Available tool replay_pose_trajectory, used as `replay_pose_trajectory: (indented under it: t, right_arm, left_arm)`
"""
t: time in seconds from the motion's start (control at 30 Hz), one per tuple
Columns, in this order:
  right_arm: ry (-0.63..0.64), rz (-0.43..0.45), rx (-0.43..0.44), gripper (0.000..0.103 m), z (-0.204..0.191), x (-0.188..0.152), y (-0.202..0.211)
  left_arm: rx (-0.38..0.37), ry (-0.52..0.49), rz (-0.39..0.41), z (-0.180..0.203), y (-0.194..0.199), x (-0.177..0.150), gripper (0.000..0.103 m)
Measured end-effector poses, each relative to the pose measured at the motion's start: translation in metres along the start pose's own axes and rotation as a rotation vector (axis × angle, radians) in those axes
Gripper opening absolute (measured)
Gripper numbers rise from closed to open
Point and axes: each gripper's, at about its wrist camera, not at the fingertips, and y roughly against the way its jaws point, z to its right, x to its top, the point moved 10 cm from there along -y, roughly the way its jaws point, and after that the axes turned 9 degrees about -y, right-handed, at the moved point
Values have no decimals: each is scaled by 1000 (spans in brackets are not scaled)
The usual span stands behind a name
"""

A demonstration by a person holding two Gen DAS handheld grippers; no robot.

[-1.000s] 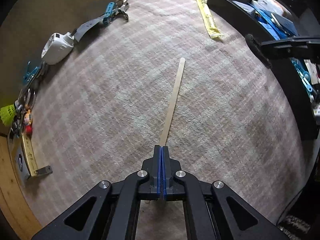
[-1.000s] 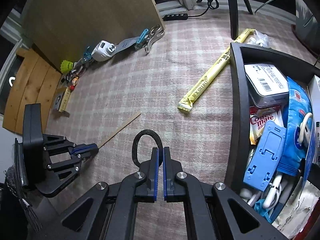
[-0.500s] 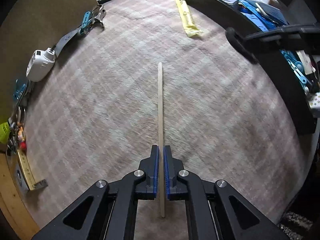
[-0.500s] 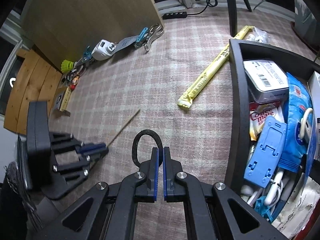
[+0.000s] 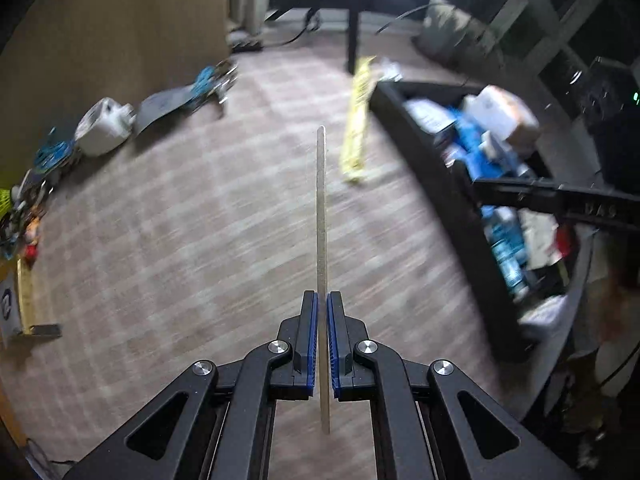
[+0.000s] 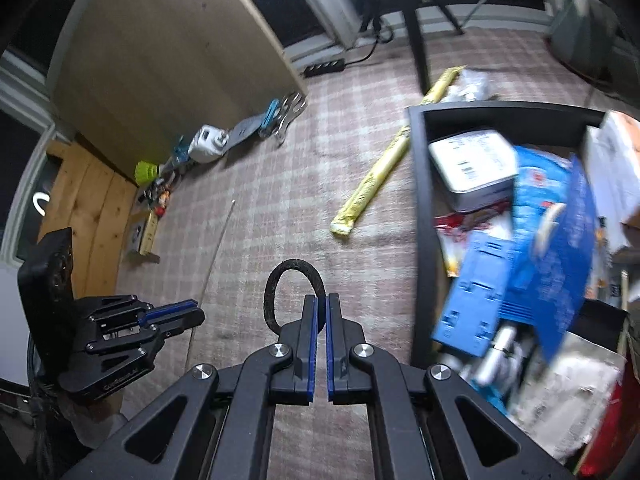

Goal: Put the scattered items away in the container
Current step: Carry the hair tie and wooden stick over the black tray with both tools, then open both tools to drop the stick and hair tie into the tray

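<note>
My left gripper is shut on a long thin wooden stick that points straight ahead, lifted off the checked rug. In the right wrist view the left gripper shows at the lower left with the stick edge-on. My right gripper is shut on a black elastic loop that stands out to the left of its fingers. The black container lies to the right, full of packets, a blue plastic stand and a white box. The same container shows at the right of the left wrist view.
A yellow packet lies on the rug beside the container's left wall. Along a tan board at the left lie a white device, a grey strap with blue clip, a green shuttlecock and small trinkets. A dark table leg stands behind.
The left gripper has closed on the stick, lifted it off the rug and tipped up toward the room. The right gripper has risen and moved toward the container with the loop.
</note>
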Motion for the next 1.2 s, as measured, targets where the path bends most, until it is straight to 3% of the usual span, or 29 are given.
replay_pose_trajectory:
  t: [0.03,0.17,0.5,0.7,1.0,1.07,1.1,1.17,1.2]
  right_arm:
    - [-8,8,1,3,4,0,6]
    - [-45,48,-13,3,29,4,34]
    - [-170,106,-87,3,114,20,81]
    - [-207,111,-119,3,142,25,86]
    - [-236,127,-140,4,159,29,92]
    - [-241,131,-149,7,161,30,94]
    - [-245,133,-157,7,163,30,94]
    - [-266,123,-171,30,167,30,95]
    - [-271,129,-171,35,168,31,96]
  left_arm:
    - [-12,1,7,1,-36,21,5]
    - [-95,14,48,48,-69,72,5]
    - [-209,-33,64,139,-97,142,5]
    - [-232,-49,36,176,-121,163,5]
    - [-236,-65,33,201,-134,182,6]
    - [-250,-62,38,203,-133,183,8]
    - [-255,-61,32,204,-133,182,19]
    - [-245,-61,36,202,-132,181,34]
    - [-231,-65,46,200,-129,180,36]
